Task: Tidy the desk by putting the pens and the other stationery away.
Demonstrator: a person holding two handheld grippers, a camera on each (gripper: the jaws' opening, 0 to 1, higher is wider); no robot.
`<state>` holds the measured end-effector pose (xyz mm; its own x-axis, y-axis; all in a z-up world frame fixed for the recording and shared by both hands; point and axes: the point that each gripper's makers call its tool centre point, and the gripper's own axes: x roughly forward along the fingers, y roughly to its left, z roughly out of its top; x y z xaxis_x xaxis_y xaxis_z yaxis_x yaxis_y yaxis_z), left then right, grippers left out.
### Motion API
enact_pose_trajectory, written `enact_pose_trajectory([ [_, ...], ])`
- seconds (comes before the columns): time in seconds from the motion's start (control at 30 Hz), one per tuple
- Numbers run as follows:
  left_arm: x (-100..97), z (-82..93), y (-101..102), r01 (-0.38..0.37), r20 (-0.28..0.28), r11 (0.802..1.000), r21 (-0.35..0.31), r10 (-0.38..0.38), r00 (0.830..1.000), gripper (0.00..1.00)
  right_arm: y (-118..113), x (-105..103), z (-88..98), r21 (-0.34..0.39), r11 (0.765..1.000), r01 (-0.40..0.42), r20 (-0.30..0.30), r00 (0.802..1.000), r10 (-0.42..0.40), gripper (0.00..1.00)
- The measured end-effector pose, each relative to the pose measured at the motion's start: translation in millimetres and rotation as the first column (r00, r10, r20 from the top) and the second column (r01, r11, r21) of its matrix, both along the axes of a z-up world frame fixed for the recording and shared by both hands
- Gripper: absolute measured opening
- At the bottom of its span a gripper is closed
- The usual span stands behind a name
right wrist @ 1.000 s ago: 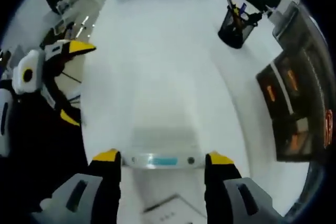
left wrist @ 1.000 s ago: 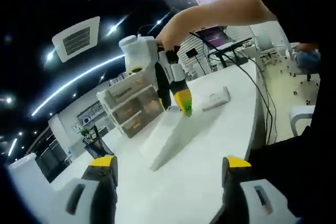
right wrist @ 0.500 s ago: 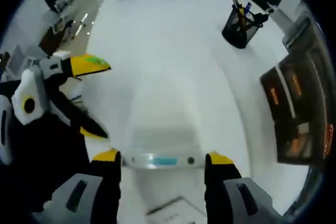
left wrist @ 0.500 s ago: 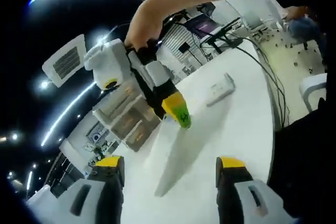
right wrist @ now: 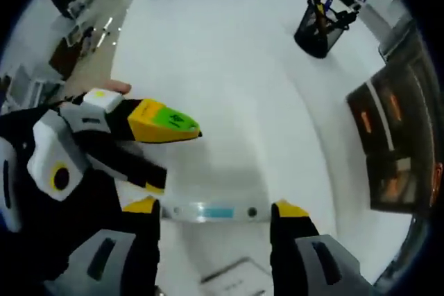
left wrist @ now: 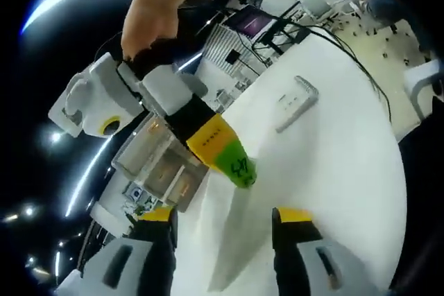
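Observation:
A long white box [right wrist: 216,164] lies on the white desk [right wrist: 208,46]. Its near end, with a blue label, sits between the jaws of my right gripper [right wrist: 215,207], which press its two sides. In the left gripper view the same box [left wrist: 234,240] runs up from my left gripper [left wrist: 225,216] to the right gripper's yellow-green fingertip [left wrist: 229,154], held by a person's hand. My left gripper is open with nothing in it, and it reaches in beside the box as left gripper [right wrist: 177,152]. A black mesh pen holder [right wrist: 318,29] with pens stands far off.
A translucent drawer unit [left wrist: 163,164] stands by the box's far end, also seen as drawer unit [right wrist: 388,150]. A small white device [left wrist: 295,102] lies farther along the desk. Cables and monitors [left wrist: 257,22] sit at the desk's back. A white sheet [right wrist: 229,279] lies under my right jaws.
My left gripper has come closer to the right gripper and the box, and its jaws have narrowed. The right gripper and the box have held still.

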<state>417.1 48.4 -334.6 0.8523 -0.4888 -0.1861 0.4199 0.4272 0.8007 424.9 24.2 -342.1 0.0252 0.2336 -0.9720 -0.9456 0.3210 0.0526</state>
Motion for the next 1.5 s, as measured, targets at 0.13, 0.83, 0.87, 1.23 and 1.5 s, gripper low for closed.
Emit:
enact_pose_trajectory([
  [0.13, 2.8, 2.7, -2, 0.001, 0.019, 1.0, 0.009, -0.001, 1.0, 0.47, 1, -1, 1.1, 0.002, 1.0, 0.001, -0.003, 1.0, -0.001, 0.6],
  [0.83, 9.2, -14.7, -3, -0.04, 0.159, 0.969, 0.246, 0.0, 0.987, 0.15, -6, -15, -2.7, 0.026, 0.998, 0.065, -0.069, 0.996, -0.063, 0.59],
  [0.87, 9.2, -13.0, -3, -0.041, 0.164, 0.968, 0.246, 0.0, 0.986, 0.13, -6, -16, -2.7, 0.03, 0.996, 0.08, -0.082, 0.994, -0.078, 0.59],
  [1.23, 10.2, -10.2, -4, -0.053, 0.185, 0.949, 0.312, -0.006, 0.983, 0.11, -10, -10, 15.2, 0.173, 0.985, -0.002, 0.006, 1.0, 0.001, 0.55],
  [1.5, 13.3, -10.8, 4, -0.074, 0.204, 0.934, 0.349, 0.001, 0.979, 0.11, -33, 2, 28.6, 0.283, 0.959, 0.013, 0.13, 0.99, -0.052, 0.58],
])
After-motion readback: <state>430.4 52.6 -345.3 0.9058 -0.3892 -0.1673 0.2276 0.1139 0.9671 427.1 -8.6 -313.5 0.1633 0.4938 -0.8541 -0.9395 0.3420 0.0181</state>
